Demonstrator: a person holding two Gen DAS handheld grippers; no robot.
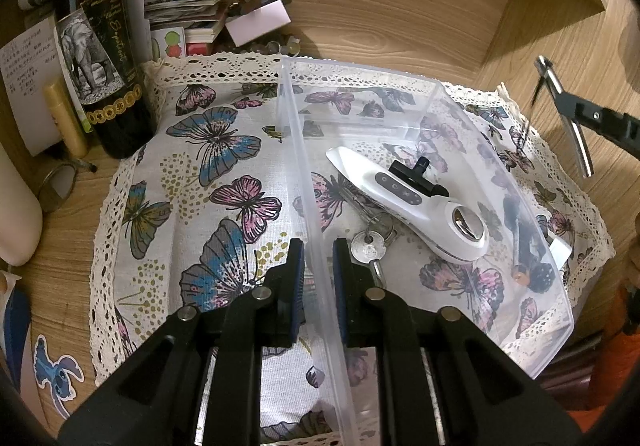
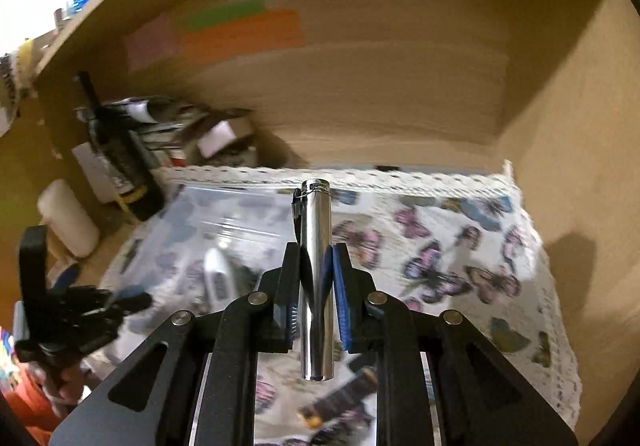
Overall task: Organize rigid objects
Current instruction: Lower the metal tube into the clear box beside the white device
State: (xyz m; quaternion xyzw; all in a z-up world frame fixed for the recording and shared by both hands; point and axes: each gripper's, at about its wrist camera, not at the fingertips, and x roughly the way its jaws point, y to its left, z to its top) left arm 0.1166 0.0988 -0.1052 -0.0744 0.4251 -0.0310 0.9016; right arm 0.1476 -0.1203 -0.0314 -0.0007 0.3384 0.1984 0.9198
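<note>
1. Gripping the near side wall of the clear plastic bin [image 1: 416, 126], the left gripper [image 1: 319, 278] has its blue pads clenched on either side of that thin wall.
2. Just ahead of the left gripper and to its right, inside the bin, lies a white handheld device [image 1: 408, 202] with a row of buttons and a chrome end.
3. A small black knob-shaped part [image 1: 416, 174] sits against the far side of the device, and a bunch of keys [image 1: 370, 242] lies half under it, right in front of the gripper's inner finger.
4. The bin stands on a butterfly-print cloth [image 1: 224, 150] with a lace edge, spread to the left of the gripper.
5. Farther ahead and left, a dark wine bottle [image 1: 100, 58] stands upright beside the cloth.
6. The right gripper [image 2: 316, 278] is clamped on a shiny metal cylinder [image 2: 316, 246], which runs lengthwise between its pads and sticks out past the fingertips.
7. The right wrist view is blurred; below and left of that gripper the bin and the white device show only vaguely.
</note>
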